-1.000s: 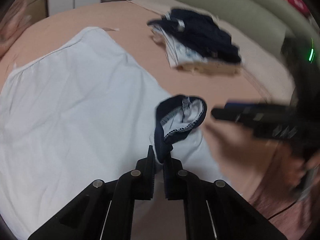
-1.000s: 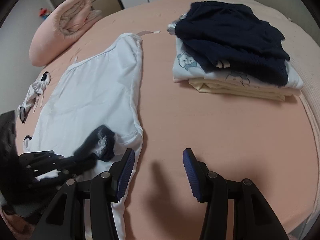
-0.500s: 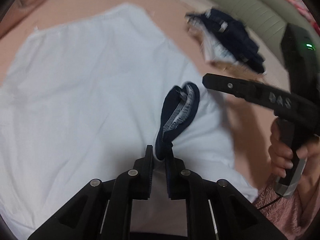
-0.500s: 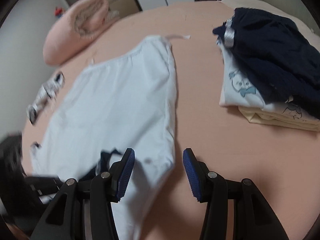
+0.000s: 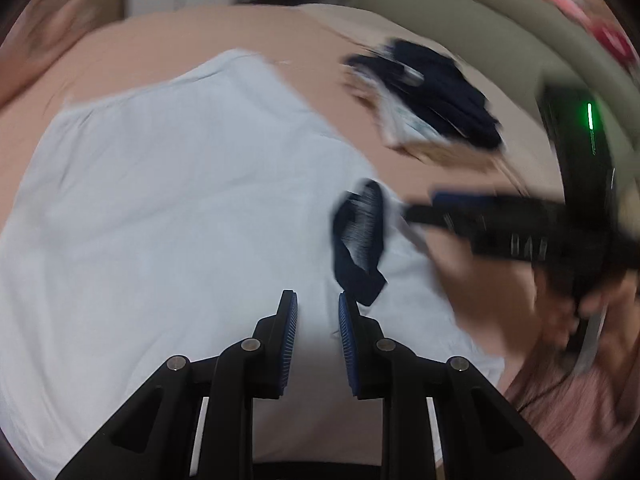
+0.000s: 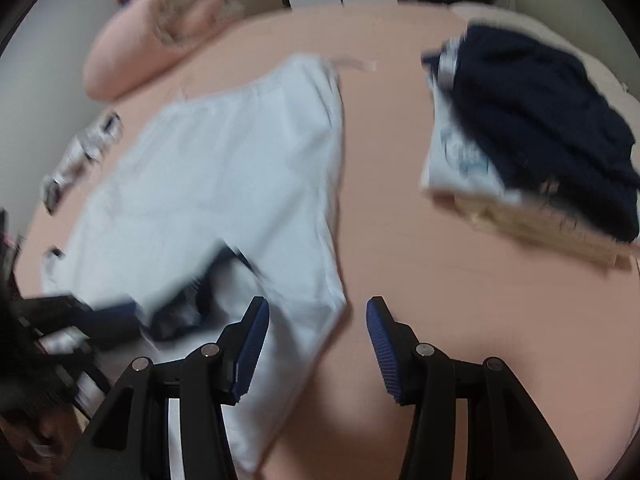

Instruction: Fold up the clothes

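Pale blue cotton, a large garment, is spread flat on the pink bed, presumably so it can be folded. A navy trimmed cuff or collar lies curled on its near right corner. The left tool is parted and grasps nothing, the navy piece just beside its right finger. The right tool is released wide over the garment's right edge. Finished clothes are stacked far right, well apart. No legible writing is found; blur hides any labels.
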`<state>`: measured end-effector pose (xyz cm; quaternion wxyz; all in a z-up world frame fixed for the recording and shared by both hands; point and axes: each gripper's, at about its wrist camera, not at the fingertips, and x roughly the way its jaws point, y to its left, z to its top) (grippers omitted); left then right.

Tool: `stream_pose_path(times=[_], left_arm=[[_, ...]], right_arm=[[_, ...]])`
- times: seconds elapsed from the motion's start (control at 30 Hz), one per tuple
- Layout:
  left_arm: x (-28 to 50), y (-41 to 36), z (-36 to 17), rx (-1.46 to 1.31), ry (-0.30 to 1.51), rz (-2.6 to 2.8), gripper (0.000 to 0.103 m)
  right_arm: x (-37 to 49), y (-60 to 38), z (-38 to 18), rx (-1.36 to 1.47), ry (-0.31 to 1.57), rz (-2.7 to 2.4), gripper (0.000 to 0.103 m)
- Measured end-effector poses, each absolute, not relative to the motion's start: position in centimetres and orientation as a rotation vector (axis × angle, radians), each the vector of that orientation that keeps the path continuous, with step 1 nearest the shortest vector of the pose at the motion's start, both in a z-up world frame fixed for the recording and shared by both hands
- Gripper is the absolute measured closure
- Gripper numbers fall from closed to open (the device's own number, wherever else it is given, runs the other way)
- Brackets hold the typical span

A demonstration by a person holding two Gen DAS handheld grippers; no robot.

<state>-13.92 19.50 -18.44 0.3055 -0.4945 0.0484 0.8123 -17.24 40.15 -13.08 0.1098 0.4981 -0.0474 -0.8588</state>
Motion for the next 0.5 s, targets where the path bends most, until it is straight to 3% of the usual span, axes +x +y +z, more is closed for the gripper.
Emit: stream_pose_path(times=[0.17,0.27,0.5], left_arm=[[-15.4,19.1,-18.8,-1.384,0.133,2.385,0.084],[-15.2,18.0,-17.5,-1.330,0.021,2.388,0.084],[-13.5,22.9,-18.8,-1.263,0.204,2.114,0.084]], right_arm=[[-18.0,38.4,-15.2,1.570,-0.018,-2.490,0.053],[-18.0,38.2,-14.4,1.487,-0.075,-2.514,0.053],[-18.1,38.3,-13.6,1.442,-0.131,-2.531,0.053]])
